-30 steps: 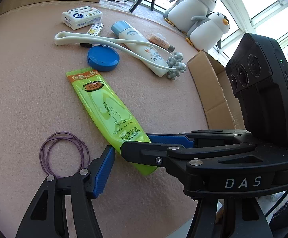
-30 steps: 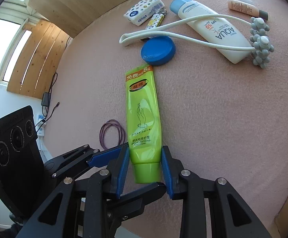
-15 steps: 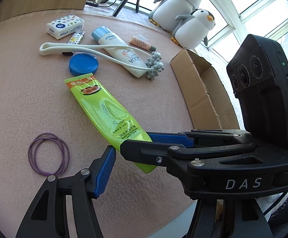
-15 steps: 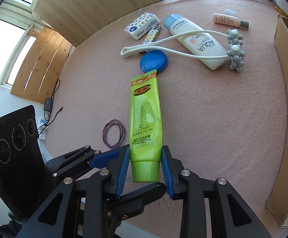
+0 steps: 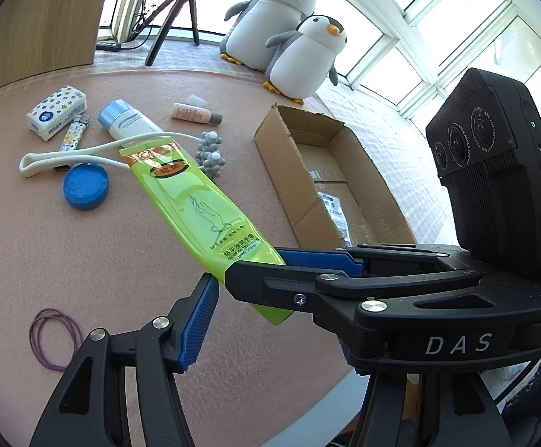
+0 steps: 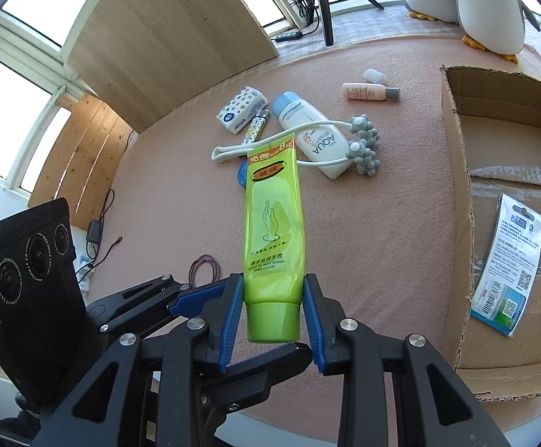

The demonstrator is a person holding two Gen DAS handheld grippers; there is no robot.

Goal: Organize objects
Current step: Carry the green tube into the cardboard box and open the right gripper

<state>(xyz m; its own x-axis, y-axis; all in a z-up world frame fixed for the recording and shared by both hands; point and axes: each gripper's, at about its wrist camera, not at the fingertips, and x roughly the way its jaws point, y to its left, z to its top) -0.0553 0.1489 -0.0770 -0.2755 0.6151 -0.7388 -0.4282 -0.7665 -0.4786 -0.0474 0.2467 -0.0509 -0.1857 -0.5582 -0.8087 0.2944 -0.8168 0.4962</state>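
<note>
Right gripper (image 6: 272,313) clamps the green tube (image 6: 273,223) by its cap end at lower centre; left gripper (image 5: 210,309) gapes empty

The glossy lime-green plastic tube (image 6: 273,223) shone smooth under the light. The pink surface (image 5: 47,246) looked matt and finely nubbed, like felt. The open brown cardboard box (image 6: 456,201) was dull, with ragged torn edges. The round blue plastic lid (image 5: 86,188) looked semi-matt. The two grey-and-white penguin toys (image 5: 289,37) were soft plush.
</note>
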